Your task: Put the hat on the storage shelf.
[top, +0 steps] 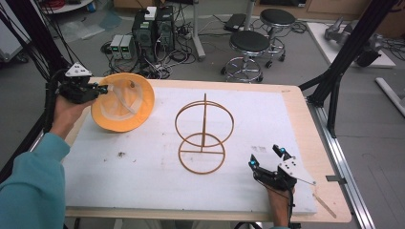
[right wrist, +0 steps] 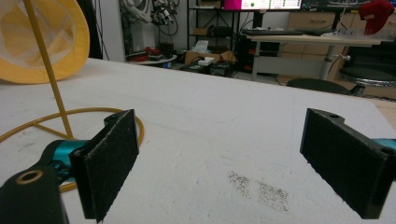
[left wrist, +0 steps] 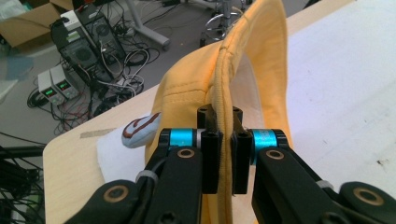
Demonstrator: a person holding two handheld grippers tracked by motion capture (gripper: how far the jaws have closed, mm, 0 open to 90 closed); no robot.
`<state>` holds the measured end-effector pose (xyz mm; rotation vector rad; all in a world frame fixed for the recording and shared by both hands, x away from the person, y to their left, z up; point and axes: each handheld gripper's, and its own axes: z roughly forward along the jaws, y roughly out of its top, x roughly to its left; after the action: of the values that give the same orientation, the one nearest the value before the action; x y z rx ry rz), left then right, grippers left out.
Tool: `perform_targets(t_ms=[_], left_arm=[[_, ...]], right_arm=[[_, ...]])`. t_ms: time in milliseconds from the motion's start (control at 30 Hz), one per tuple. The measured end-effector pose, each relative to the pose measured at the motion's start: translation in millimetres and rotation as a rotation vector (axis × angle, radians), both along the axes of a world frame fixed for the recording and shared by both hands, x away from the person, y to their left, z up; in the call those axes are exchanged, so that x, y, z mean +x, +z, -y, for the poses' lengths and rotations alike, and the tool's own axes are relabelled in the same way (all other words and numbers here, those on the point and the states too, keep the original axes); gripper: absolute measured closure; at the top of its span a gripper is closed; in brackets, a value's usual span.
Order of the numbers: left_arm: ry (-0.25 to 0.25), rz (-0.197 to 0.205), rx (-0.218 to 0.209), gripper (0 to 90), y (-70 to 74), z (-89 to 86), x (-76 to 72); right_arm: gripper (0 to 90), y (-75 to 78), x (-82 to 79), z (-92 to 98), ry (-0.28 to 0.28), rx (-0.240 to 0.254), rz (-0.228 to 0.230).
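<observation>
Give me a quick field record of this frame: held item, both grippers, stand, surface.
held item: yellow hat, lifted by its brim and tilted at the table's far left
left gripper: fingers shut on the hat's brim seam
right gripper: open, nothing between its fingers, low over the mat near the front right
stand: gold wire stand, upright mid-table, bare
stand to hat: apart, hat not yet on it
surface: white mat on a wooden table
</observation>
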<state>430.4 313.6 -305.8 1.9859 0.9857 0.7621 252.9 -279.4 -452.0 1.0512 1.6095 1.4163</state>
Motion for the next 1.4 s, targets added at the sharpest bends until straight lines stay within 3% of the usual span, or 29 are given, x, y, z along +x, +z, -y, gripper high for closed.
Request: perform_targets(t_ms=[133,333,500,833,1133,1400], left_arm=[[-0.022,-0.005,0.004,86.1,-0.8,6.8,-6.3],[-0.037,-0.013,-0.023,86.0,-4.1,11.9,-16.9],[-0.030,-0.011,-0.039,86.0,-2.1,9.4,-17.6],[-0.072,-0.035,-0.030,85.8,-1.7,24.1,-26.3],[-0.109,-0.087,-0.137,85.2,-7.0,37.1,-40.1],[-0.148,-0.115,-0.164,81.4,-9.2,53.0,-49.9]], right_arm=[[10.4,0.0,-0.1,0.1,0.000,0.001,0.001],[10.4,-0.1,-0.1,0.2,0.001,0.000,0.002],[10.4,0.0,-0.1,0.1,0.001,-0.003,0.003],[10.4,-0.1,-0.2,0.0,-0.001,0.003,0.000],[10.4,-0.1,-0.5,0.2,0.002,0.010,-0.003],[10.4,-0.1,-0.4,0.7,0.002,0.011,-0.003]])
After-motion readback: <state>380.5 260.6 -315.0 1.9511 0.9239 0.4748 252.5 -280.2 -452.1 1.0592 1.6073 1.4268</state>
